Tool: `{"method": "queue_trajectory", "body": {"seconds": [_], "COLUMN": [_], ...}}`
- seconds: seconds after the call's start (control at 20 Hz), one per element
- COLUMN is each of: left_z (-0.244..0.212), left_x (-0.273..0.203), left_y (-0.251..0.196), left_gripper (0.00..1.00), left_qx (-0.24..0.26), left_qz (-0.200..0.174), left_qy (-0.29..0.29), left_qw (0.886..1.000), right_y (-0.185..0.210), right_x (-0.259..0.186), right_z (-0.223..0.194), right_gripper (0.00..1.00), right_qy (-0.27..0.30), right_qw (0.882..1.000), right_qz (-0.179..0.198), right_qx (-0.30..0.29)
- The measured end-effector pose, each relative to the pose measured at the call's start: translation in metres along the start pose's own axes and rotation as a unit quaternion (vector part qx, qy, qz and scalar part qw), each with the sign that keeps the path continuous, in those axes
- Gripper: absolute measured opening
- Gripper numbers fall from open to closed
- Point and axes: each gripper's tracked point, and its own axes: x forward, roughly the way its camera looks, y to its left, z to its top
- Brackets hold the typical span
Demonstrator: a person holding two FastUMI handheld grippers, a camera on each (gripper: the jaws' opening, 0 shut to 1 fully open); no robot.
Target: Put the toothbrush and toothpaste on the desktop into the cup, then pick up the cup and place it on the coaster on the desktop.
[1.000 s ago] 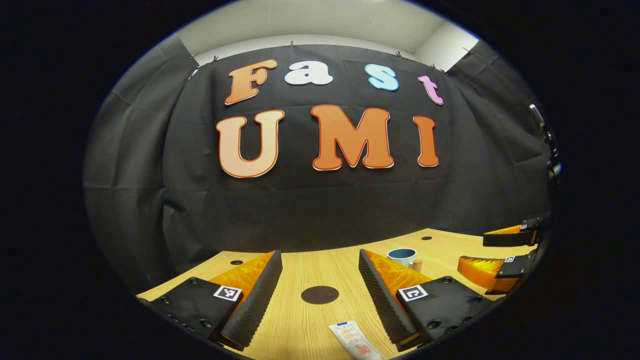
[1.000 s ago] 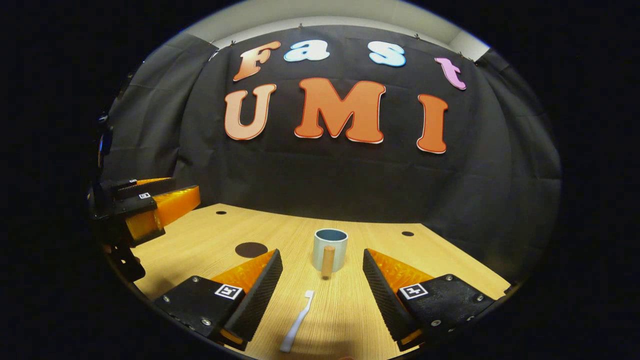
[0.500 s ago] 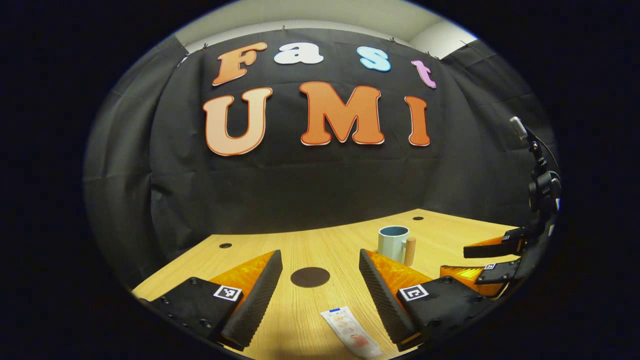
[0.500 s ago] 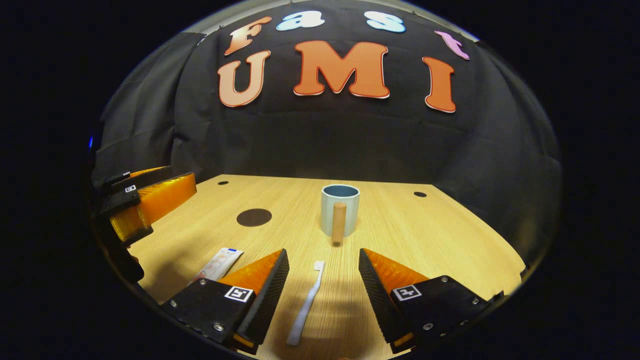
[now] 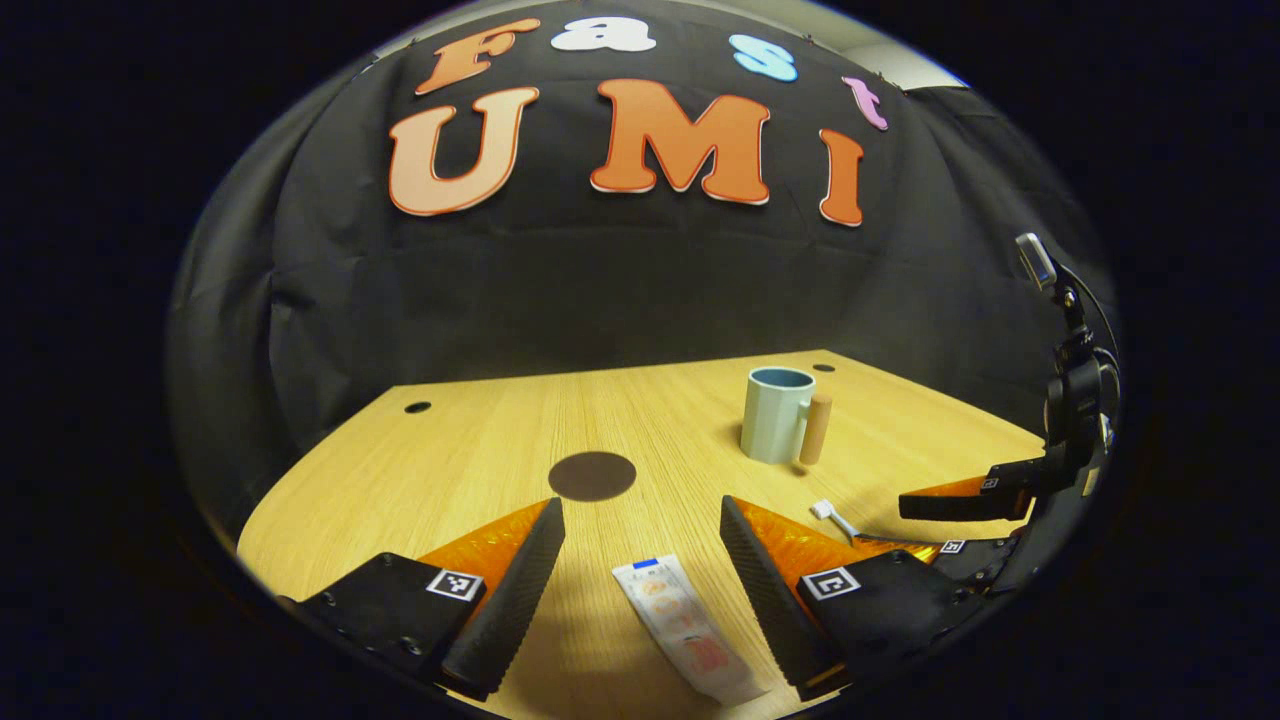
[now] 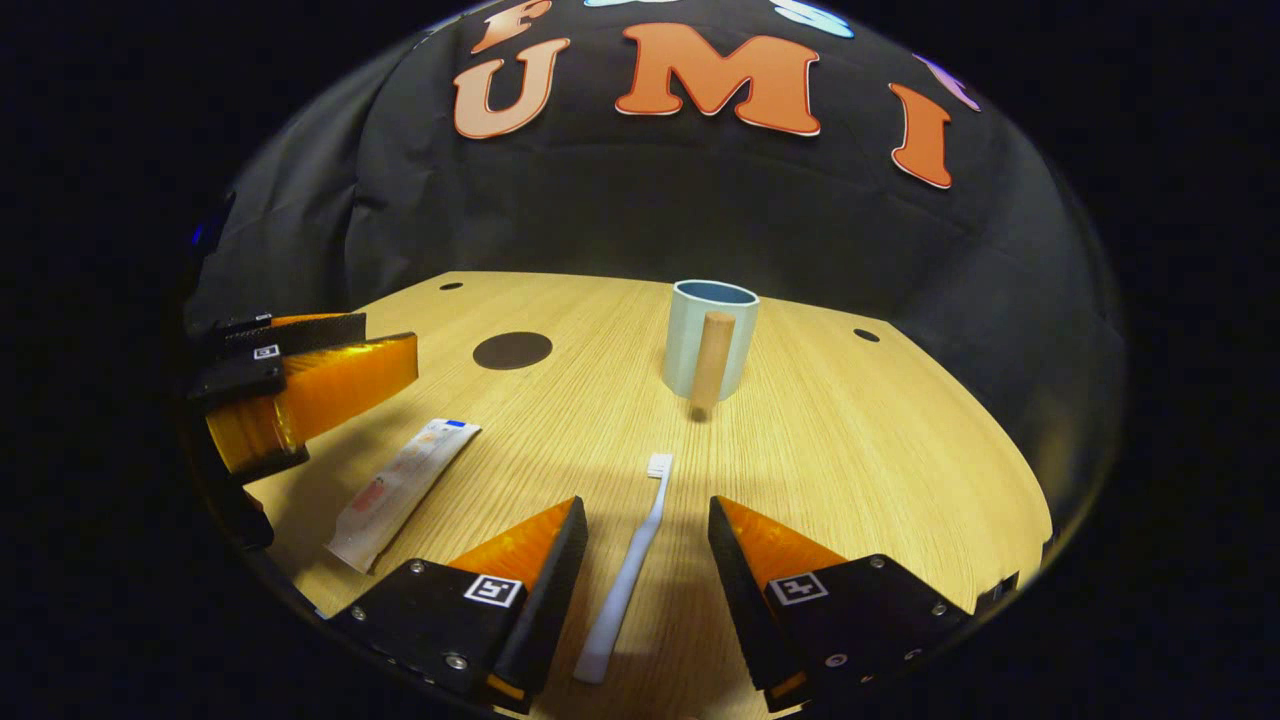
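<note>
Toothbrush (image 6: 628, 580) btwn wide-open, empty right claw (image 6: 640, 525); toothpaste (image 5: 688, 632) btwn open left claw (image 5: 642, 525).

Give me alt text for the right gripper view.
The open right gripper straddles a white toothbrush lying on the wooden desktop. Beyond stands a pale blue cup, with a toothpaste tube and dark round coaster to the left.

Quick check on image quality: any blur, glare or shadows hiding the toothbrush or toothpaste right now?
Left gripper view: sharp, strong fisheye bending of the desktop; the toothpaste lies in soft shadow between the open fingers yet stays readable.
Right gripper view: the toothbrush is crisp, a faint shadow band crossing the wood near its head; no glare on the cup.
</note>
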Motion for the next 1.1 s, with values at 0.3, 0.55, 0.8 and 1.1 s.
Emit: {"method": "queue_trajectory", "body": {"seconds": [0.3,0.55,0.8,1.1], "left_z": [-0.041,-0.066,-0.085,-0.085], "left_x": [0.014,0.015,0.006,0.011], "left_y": [-0.012,-0.024,-0.032,-0.034], "left_gripper": [0.87,0.81,0.71,0.52], "left_qx": [-0.004,-0.013,-0.003,0.004], "left_qz": [-0.009,-0.027,-0.031,-0.022], "left_qy": [0.082,0.136,0.18,0.199], "left_qw": [0.997,0.99,0.983,0.98], "right_y": [0.008,0.017,0.021,0.016], "right_x": [0.009,0.009,0.009,0.01], "right_z": [-0.016,-0.017,-0.016,-0.015], "right_gripper": [0.64,0.46,0.19,0.08], "right_qy": [0.043,0.052,0.058,0.061], "right_qw": [0.999,0.998,0.998,0.997], "right_qz": [0.01,0.024,0.022,0.03], "right_qx": [0.001,0.012,0.015,0.025]}}
